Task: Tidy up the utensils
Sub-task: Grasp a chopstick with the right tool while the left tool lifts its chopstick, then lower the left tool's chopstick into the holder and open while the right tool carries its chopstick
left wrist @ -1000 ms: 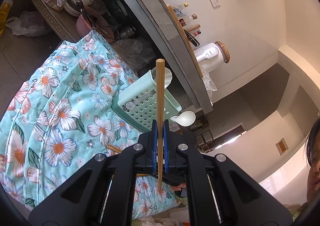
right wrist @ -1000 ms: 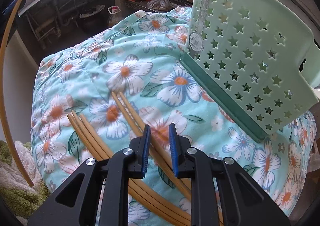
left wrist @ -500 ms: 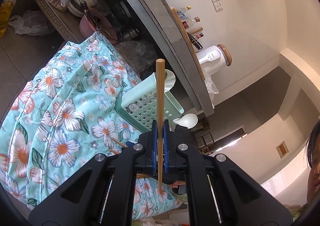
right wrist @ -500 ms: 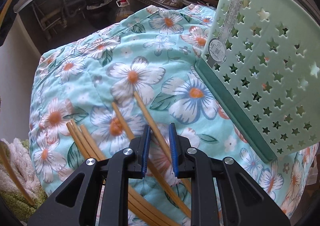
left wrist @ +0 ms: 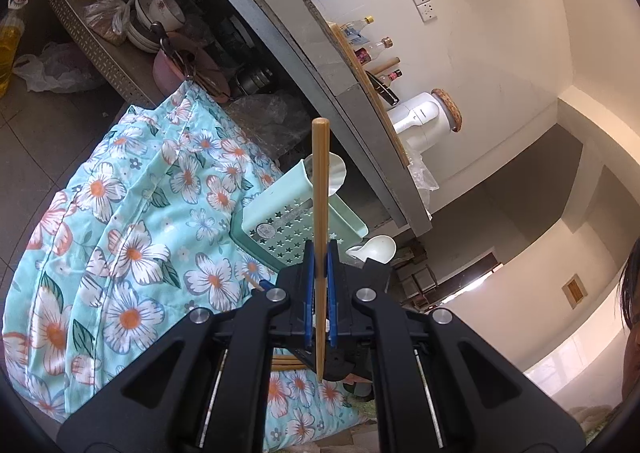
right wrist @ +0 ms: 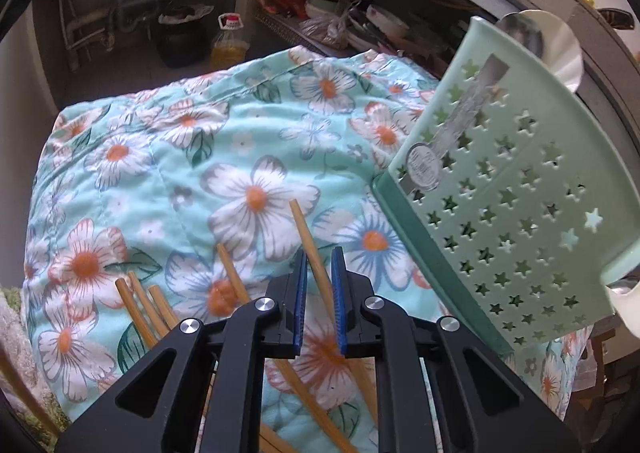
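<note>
The left gripper (left wrist: 319, 265) is clamped on one upright chopstick (left wrist: 320, 189) in front of the green basket (left wrist: 280, 213). The right gripper (right wrist: 319, 277), left of that basket, is closing around another chopstick (right wrist: 310, 245) lying on the floral cloth (right wrist: 180, 173).

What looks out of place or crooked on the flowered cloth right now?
The mint green basket is tipped, leaning against the counter rather than standing flat, with a white spoon loose beside it. Several chopsticks lie scattered at different angles on the flowered cloth, not bundled.
</note>
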Demonstrator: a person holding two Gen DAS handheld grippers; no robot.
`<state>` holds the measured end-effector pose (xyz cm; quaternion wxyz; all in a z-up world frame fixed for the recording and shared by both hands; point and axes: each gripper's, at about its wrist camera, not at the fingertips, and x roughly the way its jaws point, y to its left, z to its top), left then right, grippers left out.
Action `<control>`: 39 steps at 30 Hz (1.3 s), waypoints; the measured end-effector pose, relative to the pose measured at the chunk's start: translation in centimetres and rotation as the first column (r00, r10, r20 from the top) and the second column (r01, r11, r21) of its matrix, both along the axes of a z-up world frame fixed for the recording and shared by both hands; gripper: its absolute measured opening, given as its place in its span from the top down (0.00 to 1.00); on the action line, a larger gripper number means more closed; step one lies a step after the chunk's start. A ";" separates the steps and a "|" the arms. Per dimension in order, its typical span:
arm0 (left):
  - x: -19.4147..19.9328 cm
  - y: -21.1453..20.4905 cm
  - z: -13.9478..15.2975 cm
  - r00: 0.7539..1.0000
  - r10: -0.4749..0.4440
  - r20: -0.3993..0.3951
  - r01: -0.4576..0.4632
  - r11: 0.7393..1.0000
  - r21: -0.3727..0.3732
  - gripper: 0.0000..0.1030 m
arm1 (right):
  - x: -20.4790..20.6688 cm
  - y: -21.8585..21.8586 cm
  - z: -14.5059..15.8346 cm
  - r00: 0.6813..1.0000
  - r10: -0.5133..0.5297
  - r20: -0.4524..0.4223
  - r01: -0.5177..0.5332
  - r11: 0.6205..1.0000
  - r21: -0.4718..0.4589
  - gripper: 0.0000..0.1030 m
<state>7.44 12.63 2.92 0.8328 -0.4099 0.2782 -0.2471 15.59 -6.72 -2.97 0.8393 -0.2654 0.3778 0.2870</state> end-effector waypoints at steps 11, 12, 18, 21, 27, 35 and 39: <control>0.8 -0.7 2.5 0.998 0.017 0.066 -0.023 0.995 0.096 0.96 | -0.5 -10.1 9.9 0.959 -0.283 0.008 0.243 0.838 0.489 0.91; 1.0 -0.9 3.0 0.997 0.016 0.078 -0.024 0.994 0.108 0.96 | -1.1 -11.0 10.3 0.951 -0.309 0.007 0.261 0.813 0.520 0.91; 2.6 -2.4 6.5 0.986 0.000 0.169 -0.027 0.987 0.157 0.96 | -4.0 -15.2 11.2 0.910 -0.414 -0.010 0.327 0.702 0.633 0.92; 3.3 -3.5 8.8 0.973 -0.018 0.231 -0.024 0.984 0.175 0.96 | -4.9 -16.6 11.1 0.888 -0.460 -0.021 0.355 0.655 0.667 0.93; 5.2 -6.1 13.3 0.934 -0.044 0.354 -0.034 0.977 0.211 0.96 | -6.0 -18.5 10.7 0.864 -0.503 -0.034 0.381 0.606 0.698 0.94; 8.6 -10.2 15.6 0.895 -0.065 0.441 -0.063 0.961 0.270 0.96 | -6.8 -19.7 10.5 0.844 -0.536 -0.036 0.397 0.577 0.714 0.94; 10.7 -12.5 14.7 0.897 -0.080 0.435 -0.084 0.935 0.345 0.96 | -7.1 -19.8 10.5 0.842 -0.538 -0.040 0.399 0.572 0.717 0.94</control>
